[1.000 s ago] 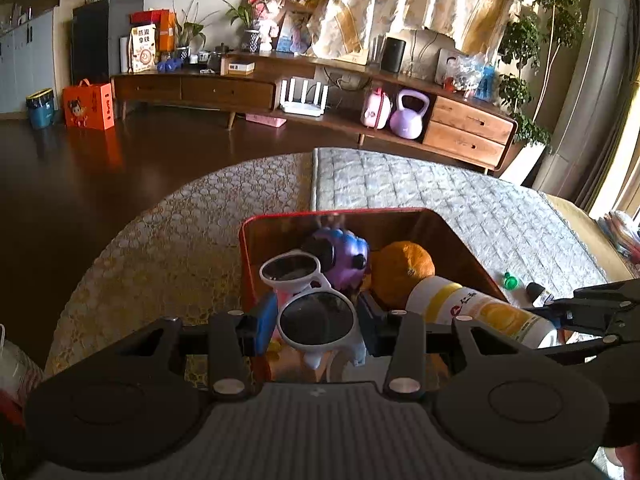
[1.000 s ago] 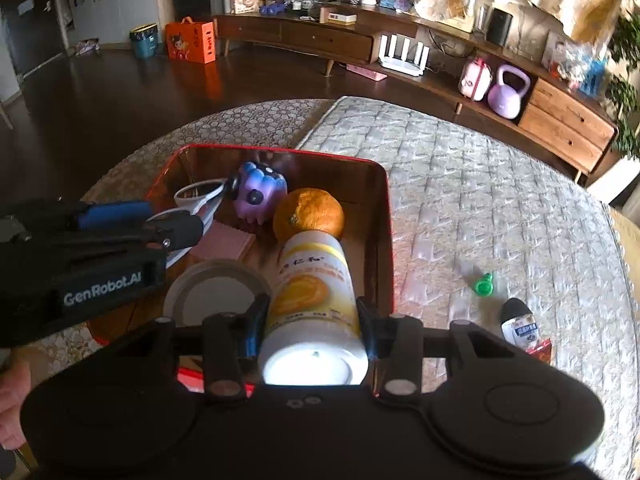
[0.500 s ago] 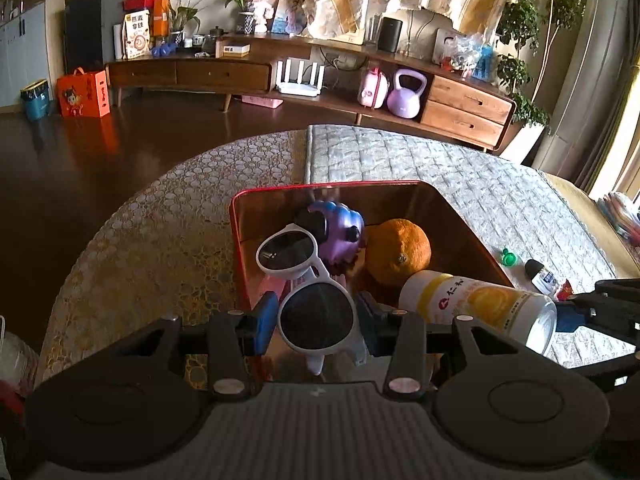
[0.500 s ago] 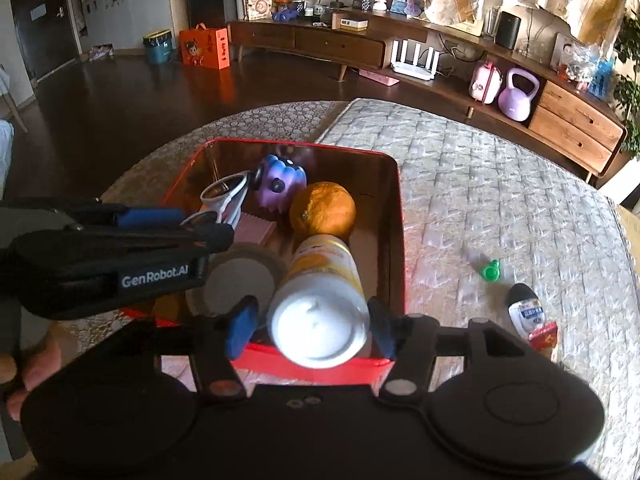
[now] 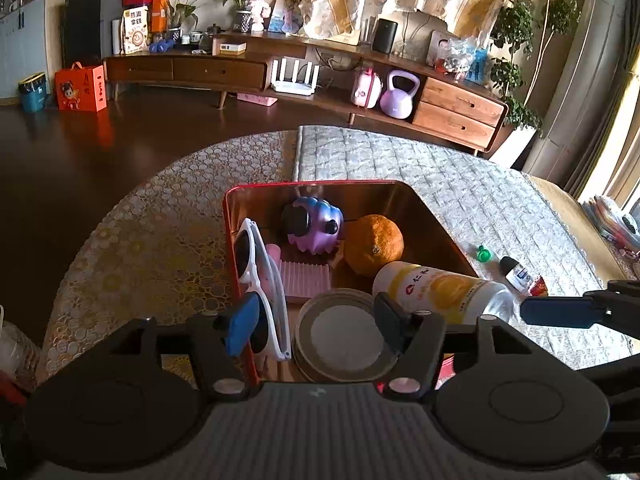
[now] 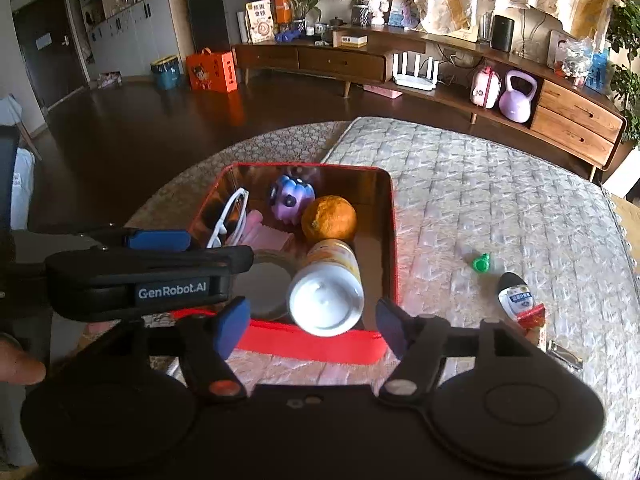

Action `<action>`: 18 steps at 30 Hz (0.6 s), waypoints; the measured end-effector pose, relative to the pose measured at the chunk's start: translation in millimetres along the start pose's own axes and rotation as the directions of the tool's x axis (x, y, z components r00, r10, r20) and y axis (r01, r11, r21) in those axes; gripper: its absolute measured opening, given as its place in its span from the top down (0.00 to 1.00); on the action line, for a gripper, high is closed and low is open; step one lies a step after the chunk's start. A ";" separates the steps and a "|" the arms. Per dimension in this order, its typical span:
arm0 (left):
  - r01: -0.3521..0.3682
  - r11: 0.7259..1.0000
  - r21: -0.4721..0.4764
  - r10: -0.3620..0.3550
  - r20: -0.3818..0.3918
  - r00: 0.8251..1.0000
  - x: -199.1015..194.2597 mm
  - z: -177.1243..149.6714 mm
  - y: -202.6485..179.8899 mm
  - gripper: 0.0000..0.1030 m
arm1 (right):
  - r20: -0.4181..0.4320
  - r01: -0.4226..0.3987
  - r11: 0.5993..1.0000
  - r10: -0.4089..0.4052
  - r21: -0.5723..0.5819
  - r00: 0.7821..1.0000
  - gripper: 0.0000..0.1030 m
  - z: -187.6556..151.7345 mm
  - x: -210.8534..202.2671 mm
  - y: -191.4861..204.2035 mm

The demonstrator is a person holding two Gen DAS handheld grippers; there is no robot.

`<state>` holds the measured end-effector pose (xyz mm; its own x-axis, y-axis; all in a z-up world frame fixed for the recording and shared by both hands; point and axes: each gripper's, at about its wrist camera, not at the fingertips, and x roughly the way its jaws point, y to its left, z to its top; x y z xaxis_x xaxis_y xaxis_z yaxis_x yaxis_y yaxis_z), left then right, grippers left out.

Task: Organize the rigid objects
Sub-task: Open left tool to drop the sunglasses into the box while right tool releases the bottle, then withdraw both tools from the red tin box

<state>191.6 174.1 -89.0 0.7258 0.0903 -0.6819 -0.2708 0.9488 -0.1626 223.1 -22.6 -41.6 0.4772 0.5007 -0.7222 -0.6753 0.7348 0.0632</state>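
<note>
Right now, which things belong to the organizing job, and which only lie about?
Job:
red tin
bottle
sunglasses
orange
purple toy
round lid
pink pad
green cap and small vial, outside the tin

Lying about:
kettlebell
router
orange box

Red tin (image 5: 240,264), white sunglasses (image 5: 256,276), purple toy (image 5: 316,224).
</note>
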 end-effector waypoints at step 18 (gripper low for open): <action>0.059 0.992 0.110 -0.066 0.058 0.996 -56.1 -8.6 -45.8 0.30 | 0.132 -0.033 0.992 0.017 0.121 0.991 0.17 -29.8 -84.8 -47.1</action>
<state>157.9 122.9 -49.5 0.7778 0.0450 -0.6269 -0.1558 0.9801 -0.1229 197.7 -113.2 -3.9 0.5362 0.5689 -0.6236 -0.6176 0.7680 0.1697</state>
